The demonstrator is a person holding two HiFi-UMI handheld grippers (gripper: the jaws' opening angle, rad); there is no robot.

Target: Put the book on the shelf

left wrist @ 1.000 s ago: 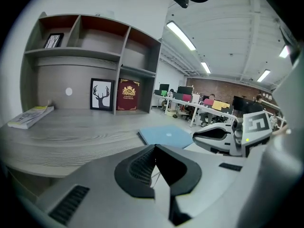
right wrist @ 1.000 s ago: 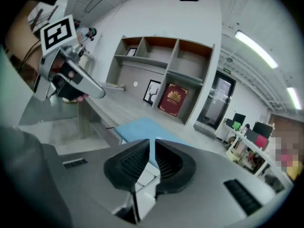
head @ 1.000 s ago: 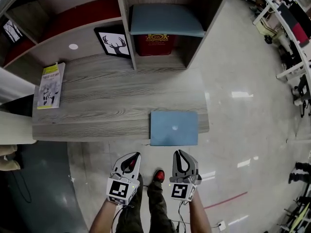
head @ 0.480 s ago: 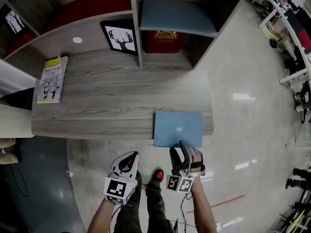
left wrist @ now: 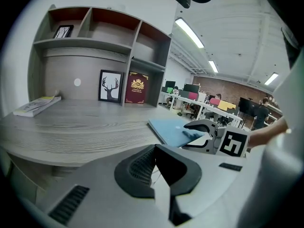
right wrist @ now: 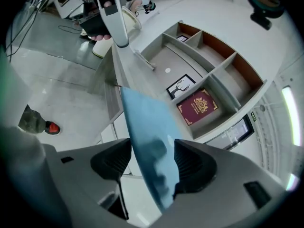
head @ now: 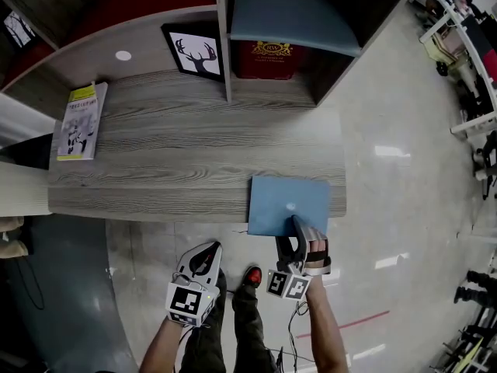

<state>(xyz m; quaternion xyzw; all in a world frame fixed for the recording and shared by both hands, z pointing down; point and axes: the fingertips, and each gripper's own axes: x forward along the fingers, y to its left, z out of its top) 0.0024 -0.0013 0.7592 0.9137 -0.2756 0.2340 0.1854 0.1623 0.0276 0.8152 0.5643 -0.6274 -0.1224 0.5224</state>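
Observation:
The thin light-blue book [head: 287, 204] lies flat at the table's [head: 155, 154] near right corner and overhangs its front edge. My right gripper [head: 300, 228], rolled onto its side, is at that overhanging edge. Its jaws have just been opening and stand wide apart, with the book's edge [right wrist: 147, 127] between them and a gap beside the left pad [right wrist: 111, 163]. My left gripper [head: 203, 253] hangs lower left of the book, off the table, shut on nothing. The left gripper view shows the book [left wrist: 173, 129] with the right gripper [left wrist: 204, 134] on it.
The shelf unit at the table's back holds a deer picture [head: 194, 51], a dark red book [head: 266, 59] and a blue-grey slab [head: 291, 22] above it. A yellow-white book [head: 78, 121] lies at the table's left end. Desks and people are far right.
The right gripper rolled onto its side, went forward and down to the blue book's near edge, and opened its jaws around it. The left gripper barely moved.

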